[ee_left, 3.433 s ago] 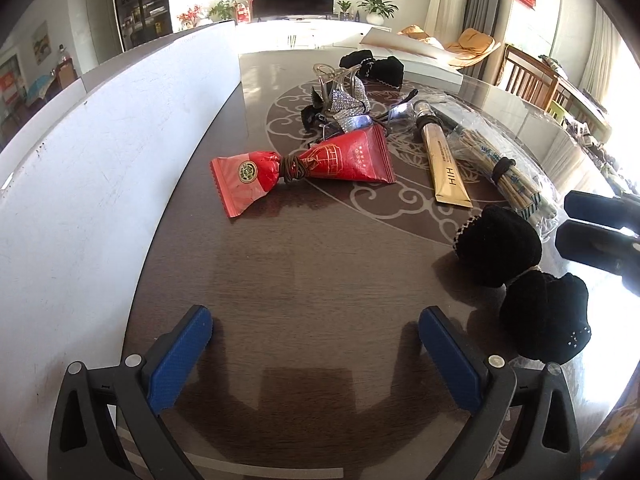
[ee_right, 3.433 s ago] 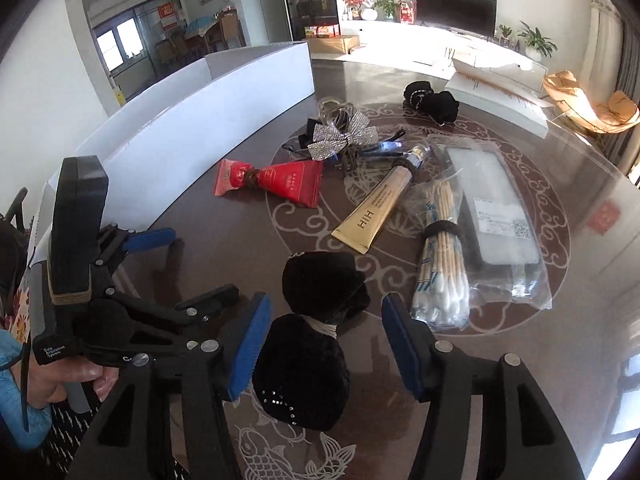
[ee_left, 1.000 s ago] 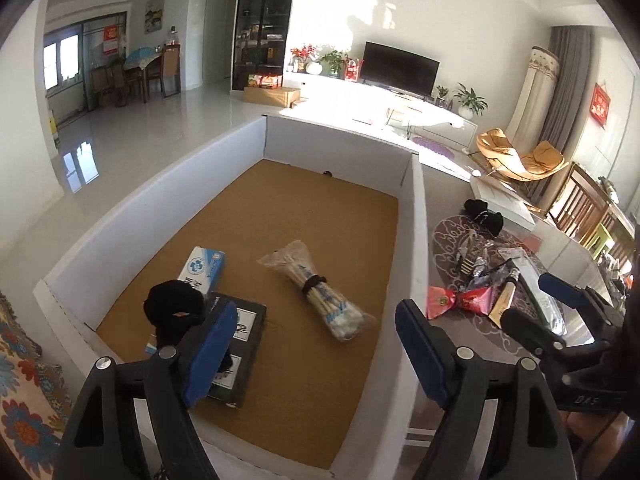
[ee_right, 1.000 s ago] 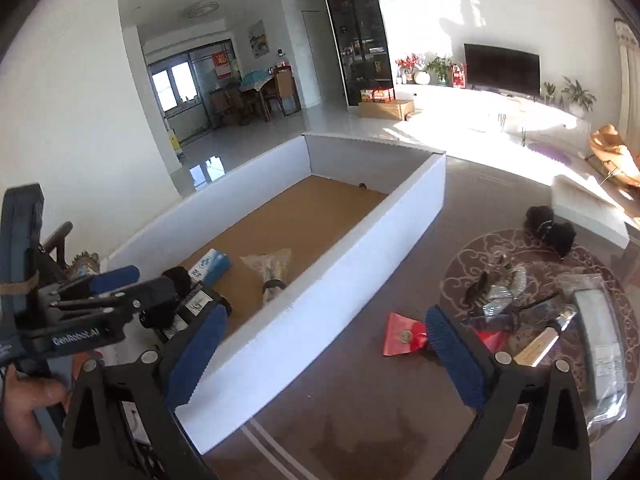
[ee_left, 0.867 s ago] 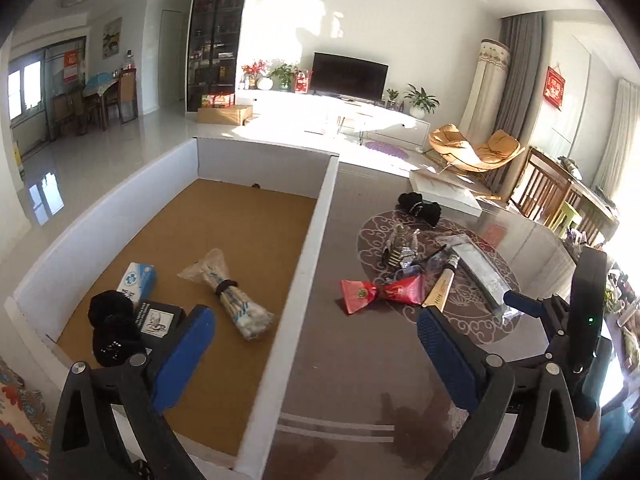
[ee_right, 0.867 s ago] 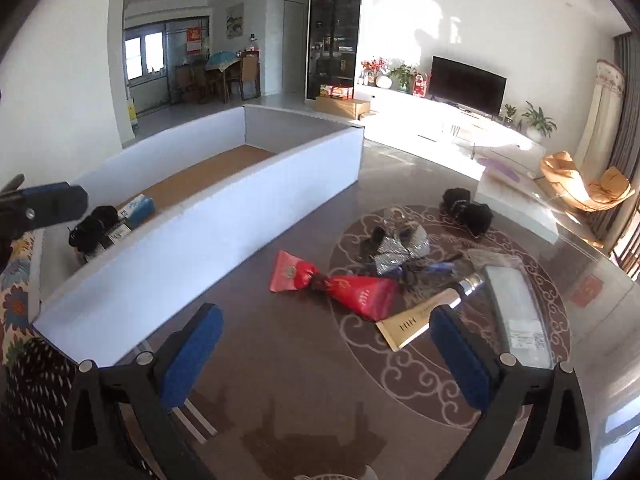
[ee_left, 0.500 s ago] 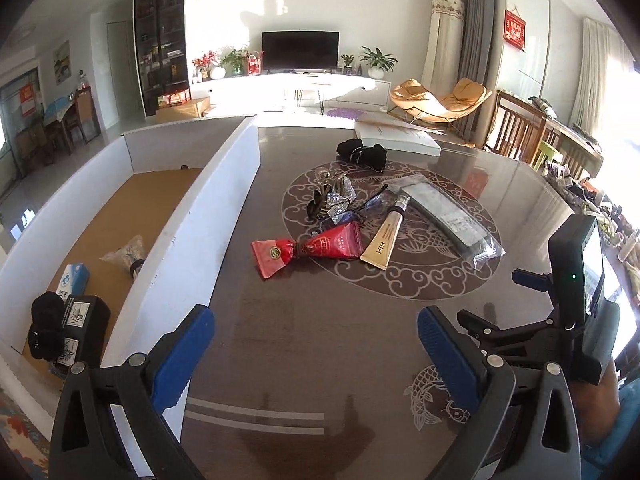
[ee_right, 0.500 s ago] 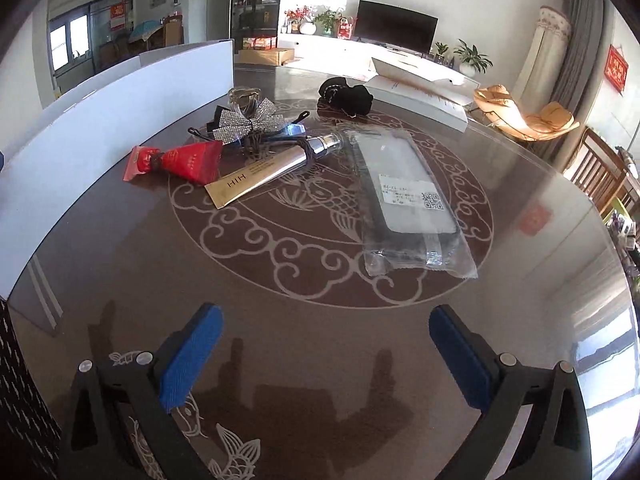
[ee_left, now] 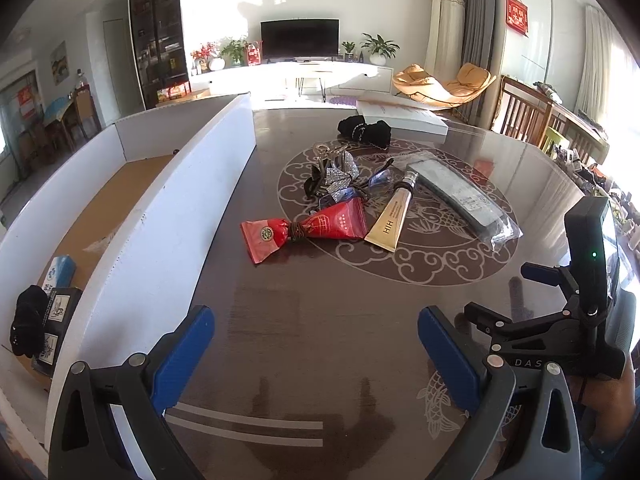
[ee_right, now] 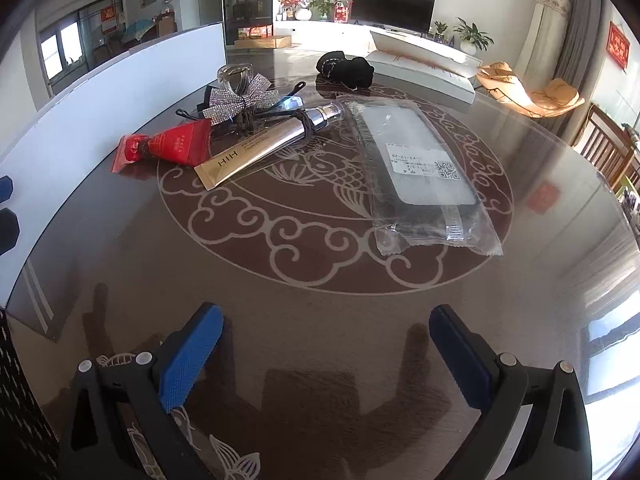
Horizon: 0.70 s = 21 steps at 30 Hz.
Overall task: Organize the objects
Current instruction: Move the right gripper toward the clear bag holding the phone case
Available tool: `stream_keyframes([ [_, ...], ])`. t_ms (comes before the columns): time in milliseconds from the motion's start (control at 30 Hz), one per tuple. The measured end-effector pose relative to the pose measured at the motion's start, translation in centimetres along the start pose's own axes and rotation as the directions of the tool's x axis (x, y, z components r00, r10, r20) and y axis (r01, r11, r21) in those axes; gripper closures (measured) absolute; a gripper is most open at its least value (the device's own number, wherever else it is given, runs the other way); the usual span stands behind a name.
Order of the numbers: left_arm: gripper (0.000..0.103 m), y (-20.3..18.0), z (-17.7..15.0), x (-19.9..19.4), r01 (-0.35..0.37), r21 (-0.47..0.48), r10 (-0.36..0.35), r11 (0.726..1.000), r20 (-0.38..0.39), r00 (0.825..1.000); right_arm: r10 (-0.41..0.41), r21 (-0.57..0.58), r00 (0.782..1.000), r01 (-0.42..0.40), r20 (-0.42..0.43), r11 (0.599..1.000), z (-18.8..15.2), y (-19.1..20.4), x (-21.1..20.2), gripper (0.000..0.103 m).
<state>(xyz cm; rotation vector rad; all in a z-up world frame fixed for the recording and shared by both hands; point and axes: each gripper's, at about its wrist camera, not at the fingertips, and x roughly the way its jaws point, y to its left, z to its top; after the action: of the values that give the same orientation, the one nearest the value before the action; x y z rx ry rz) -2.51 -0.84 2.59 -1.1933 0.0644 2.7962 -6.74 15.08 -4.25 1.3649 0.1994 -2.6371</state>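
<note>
On the round dark table (ee_left: 320,320) lie a red tube (ee_left: 304,230), a gold tube (ee_left: 394,218), a clear bagged dark pack (ee_left: 460,200), a silver bow with hair clips (ee_left: 336,176) and a black bundle (ee_left: 364,130). The same things show in the right wrist view: red tube (ee_right: 168,146), gold tube (ee_right: 260,146), bagged pack (ee_right: 416,168), bow (ee_right: 240,98), black bundle (ee_right: 346,66). My left gripper (ee_left: 316,356) is open and empty above the near table. My right gripper (ee_right: 326,356) is open and empty, also seen in the left wrist view (ee_left: 560,320).
A long white box (ee_left: 168,216) with a brown floor stands at the table's left. It holds a black bundle (ee_left: 28,320), a dark packet (ee_left: 58,312) and a blue-white carton (ee_left: 60,272). A flat white box (ee_left: 400,114) lies at the far edge. Chairs stand at right.
The black bundles by the grippers and the cotton swab pack are gone from the table; a bundle and swabs showed inside the box. Both grippers, open and empty, swung from the box back over the table.
</note>
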Motion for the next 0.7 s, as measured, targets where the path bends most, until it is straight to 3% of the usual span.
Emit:
stream_keyframes([
  [700,0.0,-0.5,-0.6,2.5,0.004,0.011,-0.004,1.0,-0.021,1.0,0.019,0.025,1.0,-0.019,-0.007,1.0,-0.1,-0.3,0.3,0.0],
])
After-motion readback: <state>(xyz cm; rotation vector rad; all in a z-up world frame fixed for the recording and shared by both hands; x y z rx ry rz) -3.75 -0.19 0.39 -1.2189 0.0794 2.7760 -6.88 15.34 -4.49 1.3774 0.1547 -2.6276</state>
